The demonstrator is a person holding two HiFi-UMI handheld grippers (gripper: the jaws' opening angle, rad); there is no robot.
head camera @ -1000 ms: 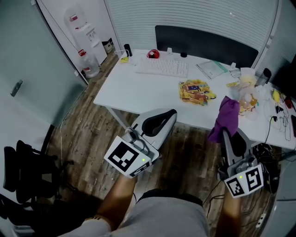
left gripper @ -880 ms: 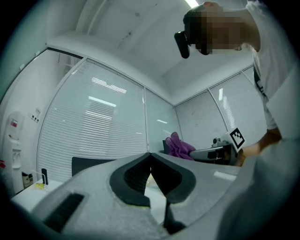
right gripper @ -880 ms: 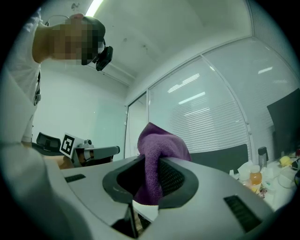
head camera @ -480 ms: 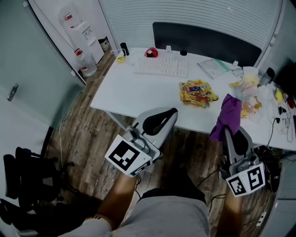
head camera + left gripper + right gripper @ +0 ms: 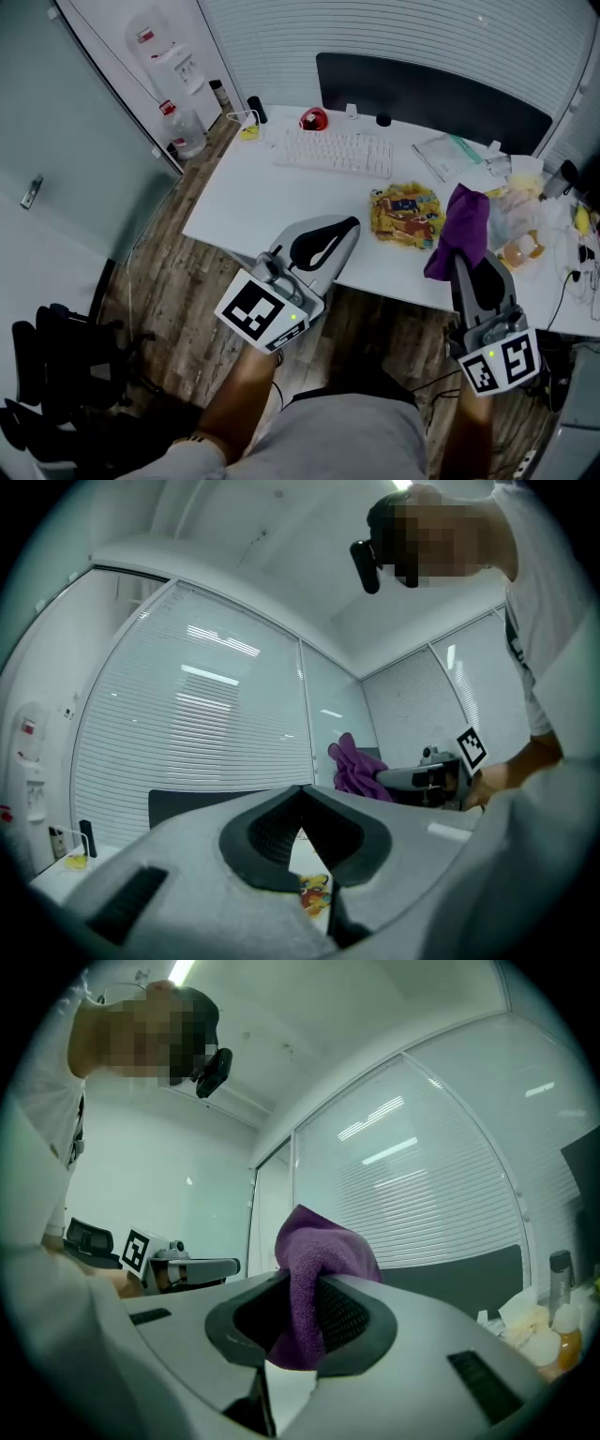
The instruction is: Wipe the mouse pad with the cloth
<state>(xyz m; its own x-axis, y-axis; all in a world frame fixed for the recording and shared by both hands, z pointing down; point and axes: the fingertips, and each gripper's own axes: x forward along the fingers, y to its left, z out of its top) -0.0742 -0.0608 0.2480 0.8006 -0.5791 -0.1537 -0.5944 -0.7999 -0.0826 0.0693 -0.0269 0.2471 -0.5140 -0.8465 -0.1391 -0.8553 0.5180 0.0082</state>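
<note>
**Cloth clamped in the right claw, beside the mouse pad**

I can read no writing anywhere. The only print on my rig is the black-and-white square marker on each claw's cube. The water dispenser (image 5: 176,58) in the far left corner carries a small red label, too small to read. The mouse pad (image 5: 405,210) lies flat on the white desk (image 5: 253,202), in front of the white keyboard (image 5: 335,150) and a little to its right. It has a busy yellow picture on it, but I cannot make out any lettering.

My right gripper (image 5: 302,1288) is clamped on the purple cloth (image 5: 459,230), which bunches up out of the jaws. From the head view the cloth sits at the pad's right edge, and I cannot tell whether it touches the pad. My left gripper (image 5: 300,789) holds nothing; its jaw tips meet, and it hangs over the desk's near edge, left of the pad.

As for containers, a clear plastic bag (image 5: 520,230) at the desk's right end holds yellow and orange things I cannot identify. A clear water jug (image 5: 180,131) stands on the wood floor below the dispenser.
</note>
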